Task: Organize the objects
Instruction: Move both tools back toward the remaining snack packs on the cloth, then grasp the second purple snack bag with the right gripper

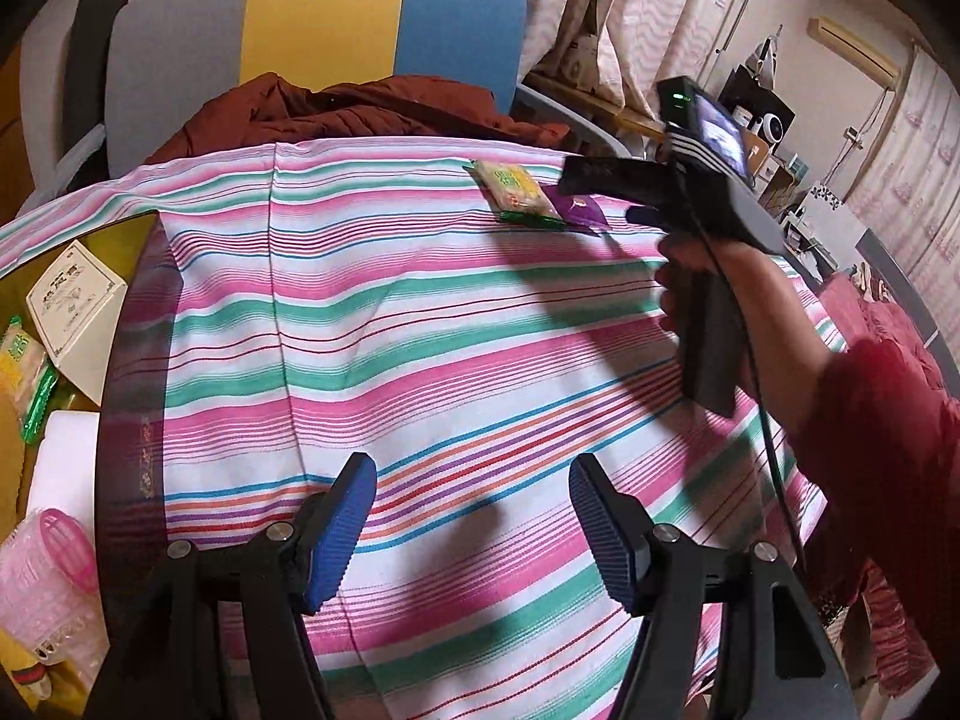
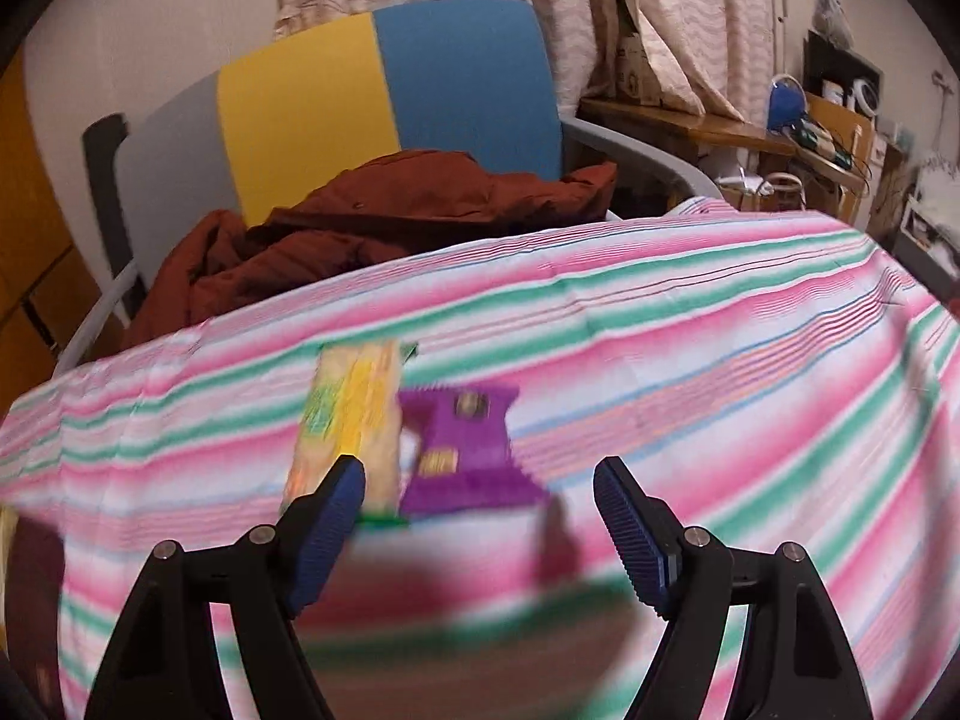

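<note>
A yellow-green snack packet and a purple packet lie side by side near the far edge of the striped tablecloth. My left gripper is open over bare cloth, well short of both packets, with nothing between its fingers. A hand in a red sleeve holds my right gripper just over the packets. The right wrist view is blurred. In it my right gripper stands open, with the yellow-green packet at its left finger and the purple packet just ahead between the fingers, untouched.
At the left, a dark-rimmed container holds a white carton, green-yellow packets and a pink plastic holder. Behind the table stands a grey, yellow and blue chair with a rust-brown jacket on it. Shelves and clutter fill the far right.
</note>
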The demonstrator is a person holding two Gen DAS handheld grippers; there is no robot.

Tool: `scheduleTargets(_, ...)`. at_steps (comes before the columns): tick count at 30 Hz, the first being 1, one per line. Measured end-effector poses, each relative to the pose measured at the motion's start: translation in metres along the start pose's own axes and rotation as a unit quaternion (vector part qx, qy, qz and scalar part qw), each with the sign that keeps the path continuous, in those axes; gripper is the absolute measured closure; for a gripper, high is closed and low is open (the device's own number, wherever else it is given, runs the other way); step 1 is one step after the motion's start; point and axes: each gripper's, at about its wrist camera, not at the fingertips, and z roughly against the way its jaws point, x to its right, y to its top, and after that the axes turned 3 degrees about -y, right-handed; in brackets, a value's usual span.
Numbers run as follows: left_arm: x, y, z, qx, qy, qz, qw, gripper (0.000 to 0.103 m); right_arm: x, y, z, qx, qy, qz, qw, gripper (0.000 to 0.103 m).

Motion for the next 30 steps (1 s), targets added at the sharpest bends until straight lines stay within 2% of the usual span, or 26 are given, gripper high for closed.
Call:
scheduleTargets(3, 0.0, 0.005, -0.002, -0.002, 0.005, -0.002, 1.0, 0.035, -0.002, 0.011, -0.023, -0.014, -0.001, -0.001, 1.0, 0.031)
scheduleTargets(5, 0.001, 0.01, -0.005, -0.001, 0.007, -0.003, 1.0, 0.035, -0.003, 0.011, -0.033, -0.024, -0.004, 0.01, 1.0, 0.046)
scheduleTargets(7, 0.003, 0.015, -0.007, 0.002, 0.006, -0.002, 1.0, 0.035, 0.001, 0.009, -0.039, -0.034, 0.01, 0.004, 0.999, 0.053)
scheduleTargets(8, 0.005, 0.02, -0.009, 0.003, 0.005, -0.002, 1.0, 0.035, 0.003, 0.009, -0.036, -0.028, 0.017, -0.001, 0.999, 0.062)
scheduleTargets(9, 0.006, 0.026, -0.012, 0.003, 0.005, -0.002, 1.0, 0.035, 0.004, 0.008, -0.036, -0.026, 0.023, -0.004, 0.999, 0.064)
scheduleTargets(12, 0.011, 0.042, -0.023, 0.008, 0.006, -0.005, 0.9999, 0.035, 0.01, 0.002, -0.031, -0.024, 0.014, -0.008, 1.0, 0.065)
scheduleTargets(20, 0.024, 0.106, -0.075, 0.01, 0.025, -0.006, 0.9996, 0.035, 0.047, -0.018, 0.003, 0.01, -0.053, -0.041, 0.998, 0.067)
scheduleTargets(22, 0.027, 0.127, -0.092, 0.012, 0.035, 0.001, 0.9993, 0.034, 0.057, -0.023, 0.009, 0.015, -0.055, -0.063, 0.996, 0.067)
scheduleTargets(25, 0.035, 0.155, -0.118, 0.016, 0.052, 0.006, 0.9985, 0.029, 0.069, -0.026, 0.006, 0.012, -0.05, -0.091, 0.995, 0.067)
scheduleTargets(28, 0.048, 0.176, -0.139, 0.024, 0.076, -0.014, 0.9967, 0.027, 0.075, -0.028, 0.005, 0.013, -0.047, -0.104, 0.993, 0.066)
scheduleTargets(30, 0.058, 0.186, -0.153, 0.026, 0.093, -0.037, 0.9947, 0.019, 0.074, -0.028, 0.005, 0.015, -0.049, -0.102, 0.993, 0.066)
